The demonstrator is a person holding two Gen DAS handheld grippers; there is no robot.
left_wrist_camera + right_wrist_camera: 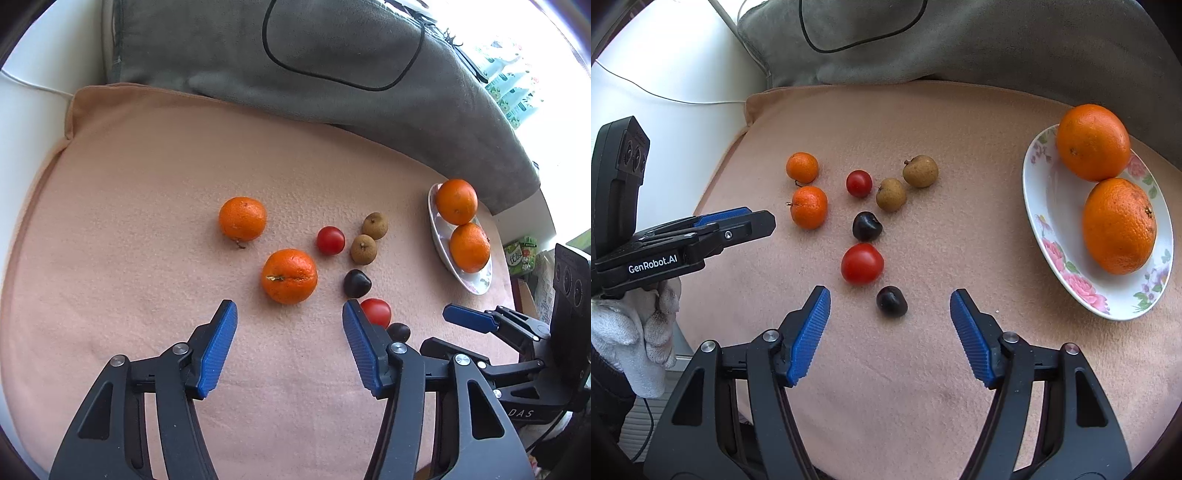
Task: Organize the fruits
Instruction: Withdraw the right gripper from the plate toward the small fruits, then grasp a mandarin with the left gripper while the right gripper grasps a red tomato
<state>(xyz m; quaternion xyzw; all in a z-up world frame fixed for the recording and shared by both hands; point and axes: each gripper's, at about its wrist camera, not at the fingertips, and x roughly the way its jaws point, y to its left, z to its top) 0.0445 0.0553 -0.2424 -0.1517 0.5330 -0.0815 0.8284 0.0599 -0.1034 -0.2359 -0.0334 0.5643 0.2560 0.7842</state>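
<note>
On the peach cloth (147, 221) lie two mandarins (289, 276) (242, 218), two red cherry tomatoes (330, 240) (862, 263), two brown longans (374, 225) (363, 249) and two dark cherries (357, 283) (891, 301). A floral white plate (1049, 221) at the right holds two oranges (1092, 142) (1119, 226). My left gripper (290, 308) is open, its tips just short of the near mandarin. My right gripper (889, 295) is open too, and the near dark cherry lies on the cloth between its tips, untouched.
A grey blanket (332, 74) with a black cable on it borders the cloth at the back. A white-gloved hand (646, 332) holds the left gripper (764, 219) at the cloth's left edge. Green packages (521, 254) stand beyond the right edge.
</note>
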